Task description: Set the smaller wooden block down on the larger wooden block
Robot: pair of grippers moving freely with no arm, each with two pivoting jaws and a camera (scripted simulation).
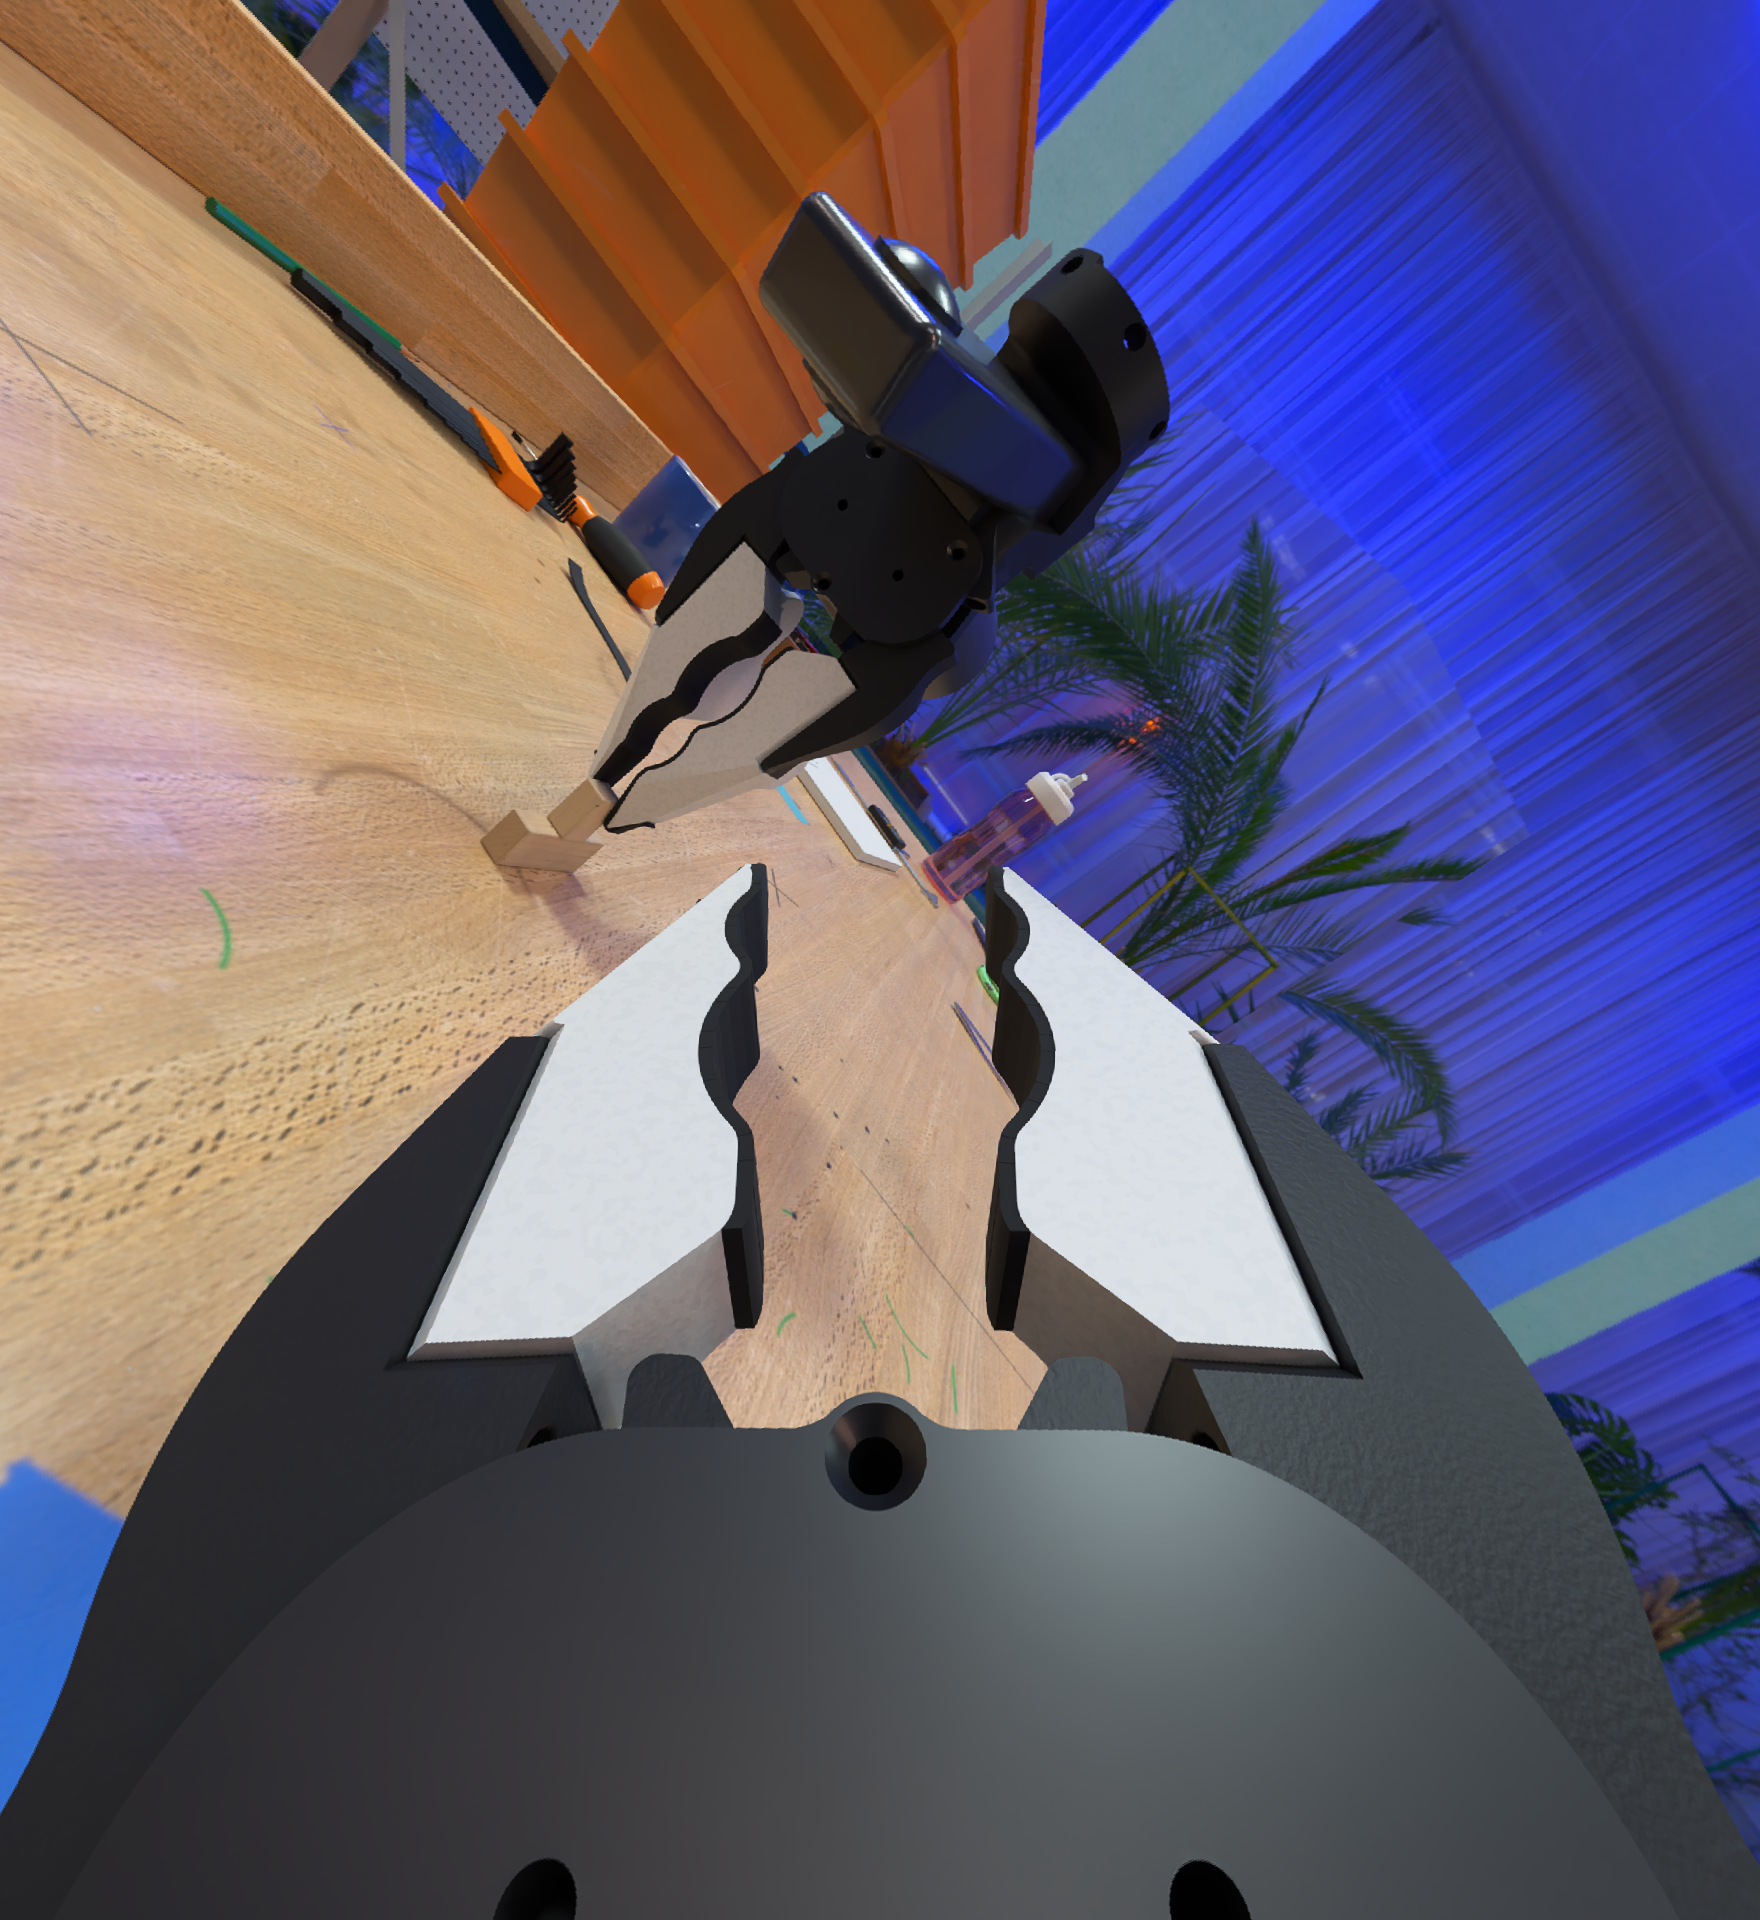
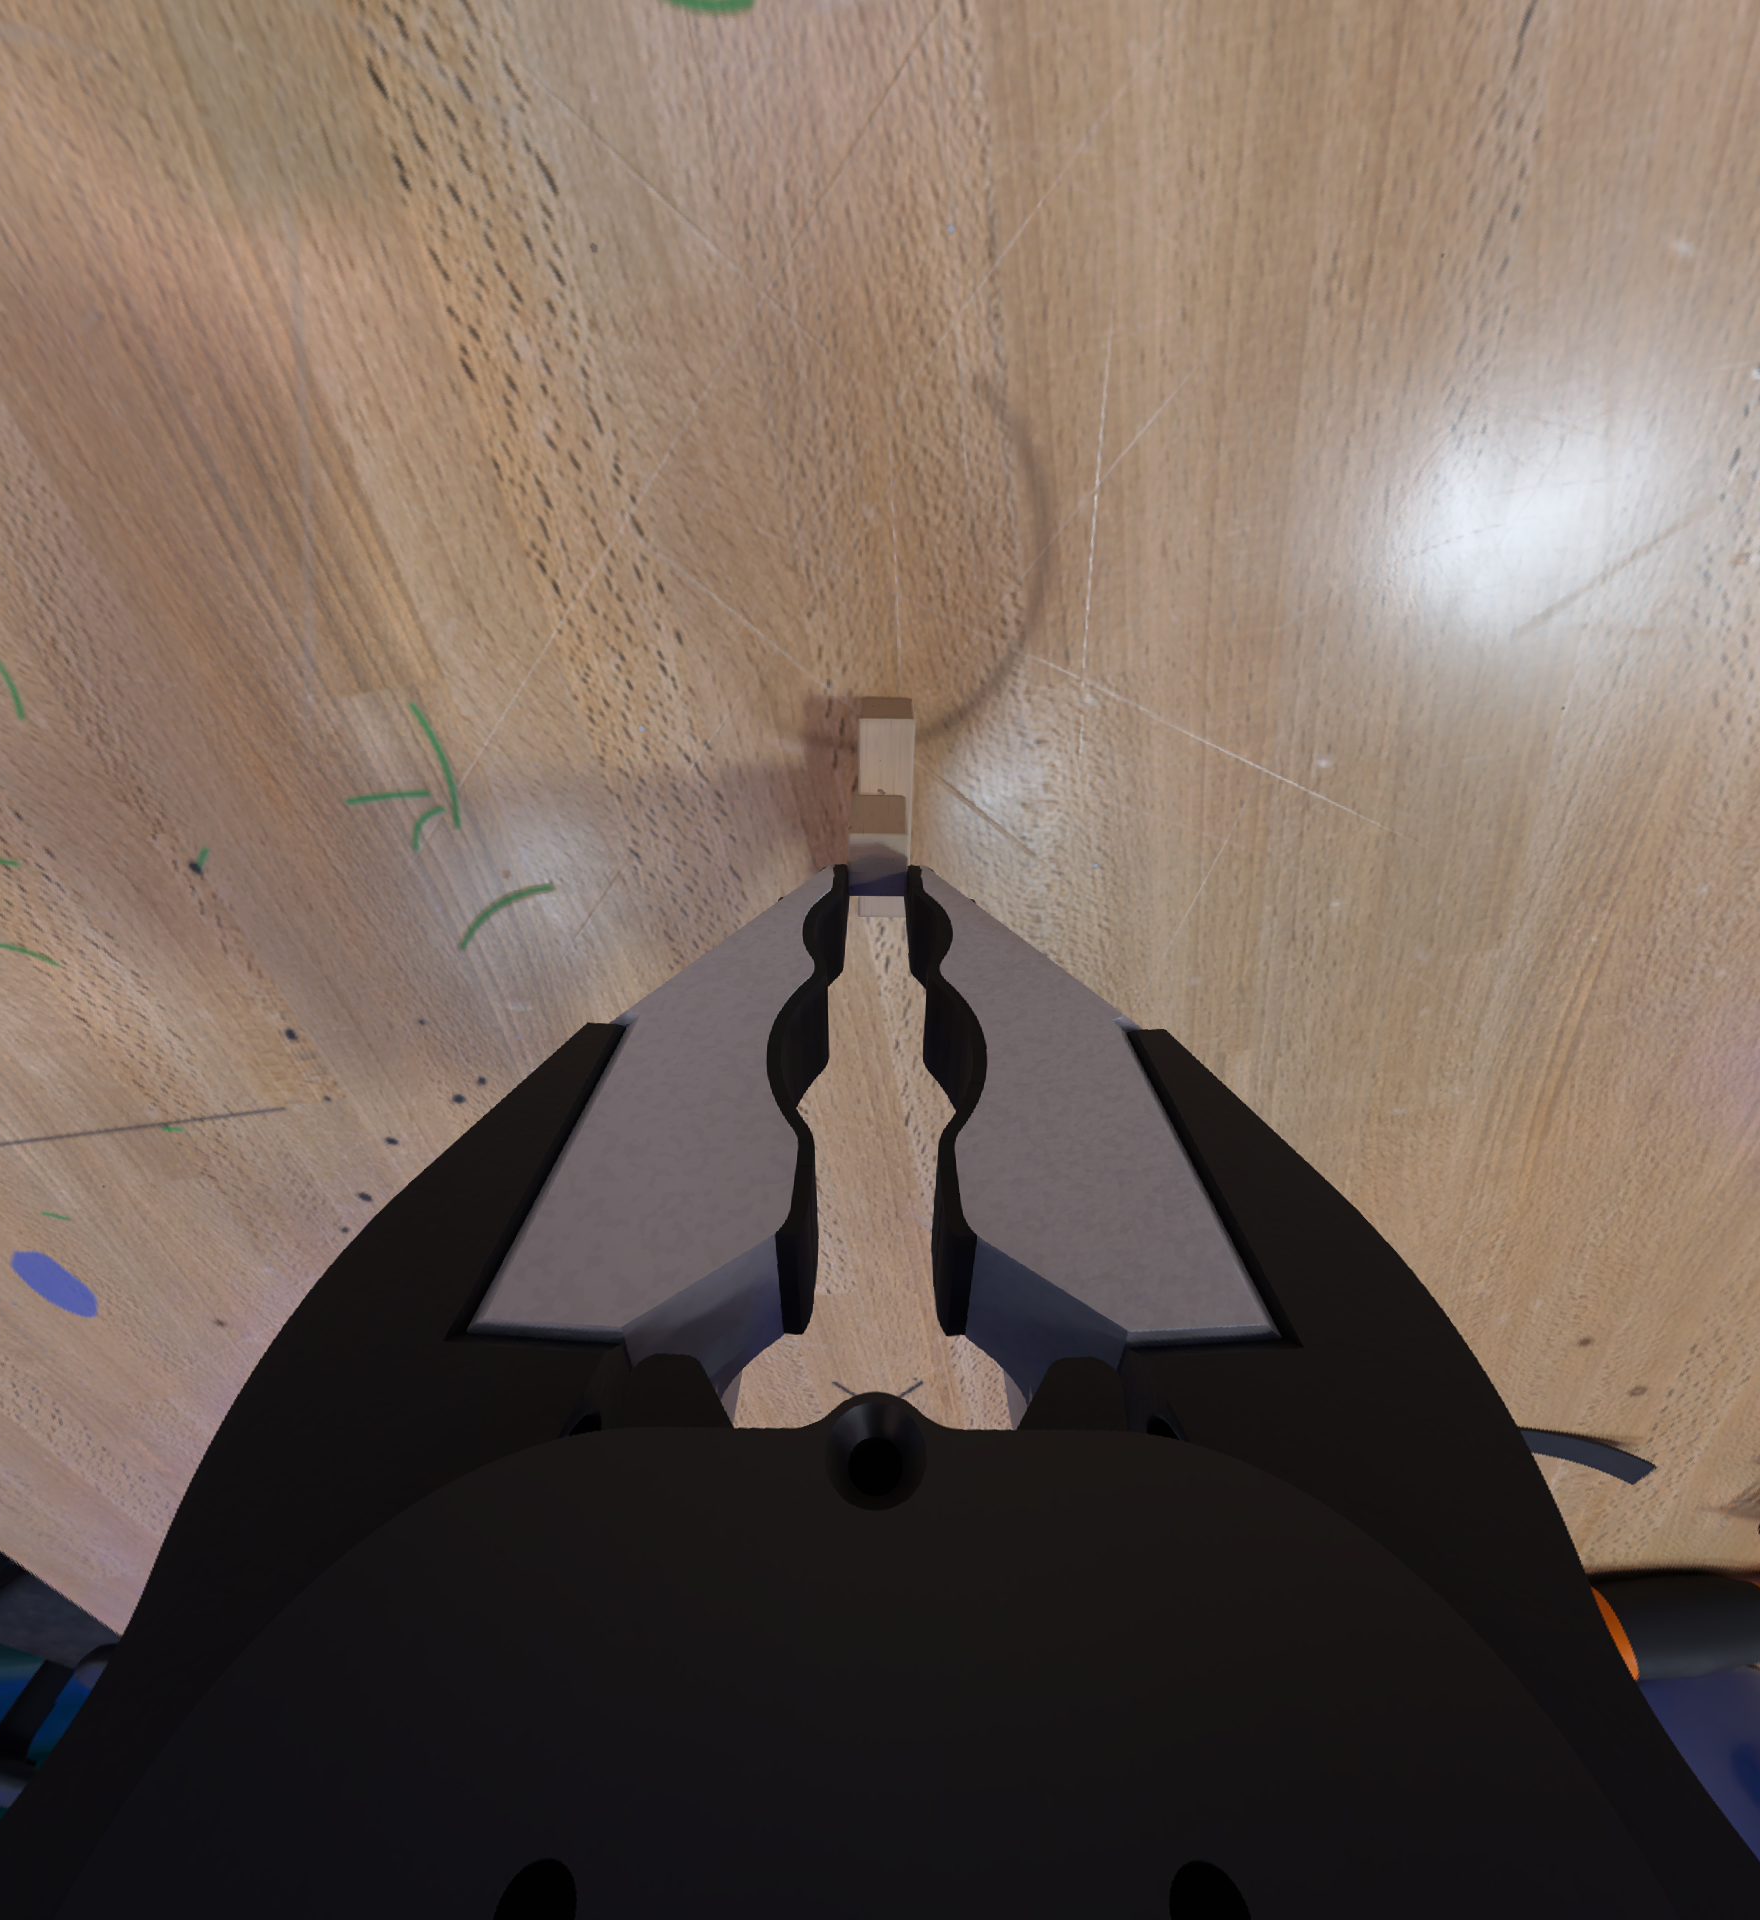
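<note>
My right gripper (image 1: 618, 805) pinches the small block (image 1: 581, 808) at its tips, resting it on the big block (image 1: 533, 840) mid-counter, well off the edges. The left gripper (image 1: 874, 894) hangs spread and empty. Light, stiff, smooth wood; I'd grip the side faces gently.

An orange rack (image 1: 751, 208) stands behind the wooden counter (image 1: 180, 623); a pink bottle (image 1: 990, 836) lies near palm plants (image 1: 1271, 727).
</note>
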